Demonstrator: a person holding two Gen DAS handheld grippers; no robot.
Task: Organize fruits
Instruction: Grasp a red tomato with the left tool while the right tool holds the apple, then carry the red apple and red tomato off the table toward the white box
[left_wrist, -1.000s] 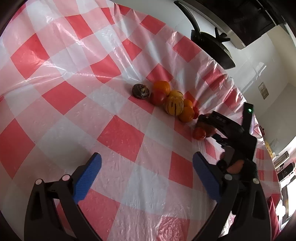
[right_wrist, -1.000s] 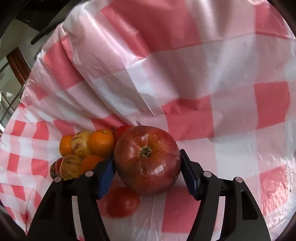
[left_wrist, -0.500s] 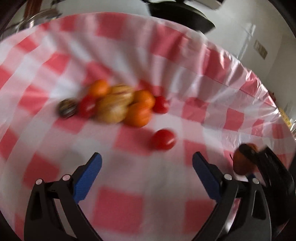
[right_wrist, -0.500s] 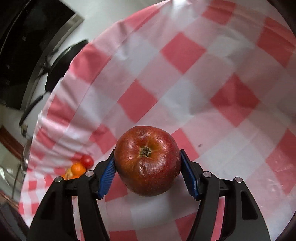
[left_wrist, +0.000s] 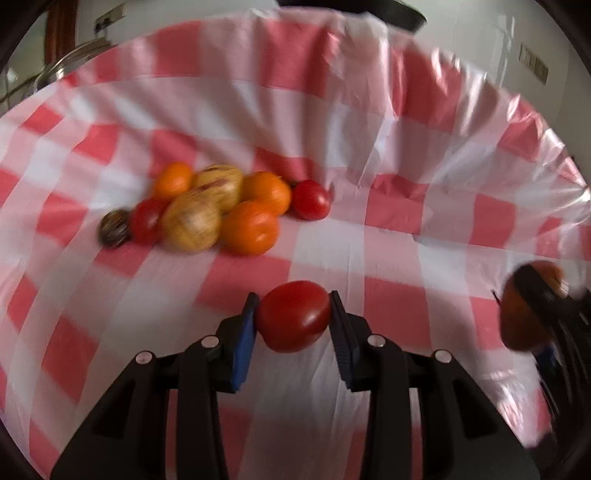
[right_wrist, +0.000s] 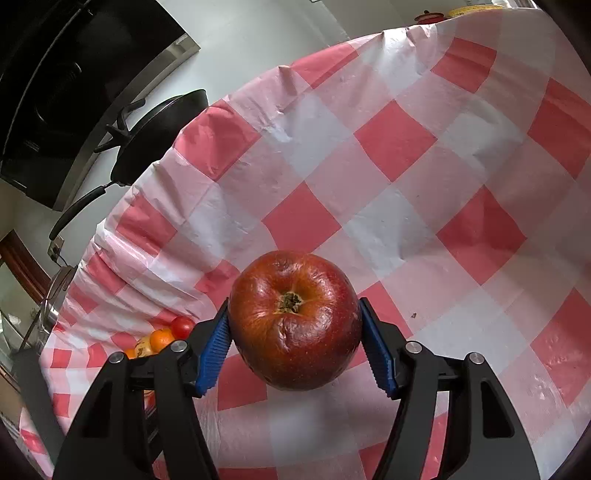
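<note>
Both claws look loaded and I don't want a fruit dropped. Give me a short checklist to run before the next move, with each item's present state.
1. Left claw on the tomato: both pads touch its sides. Ok.
2. Tomato clear of the tablecloth: cannot tell.
3. Right claw on the apple: pads press both sides. Ok.
4. Apple centred between the pads: stem end faces the camera, fruit sits midway. Ok.
5. Fruit pile undisturbed: the fruits lie together, one tomato at the right end. Ok.
6. Free cloth to set fruit down: bare checks ahead of the right claw. Ok.
</note>
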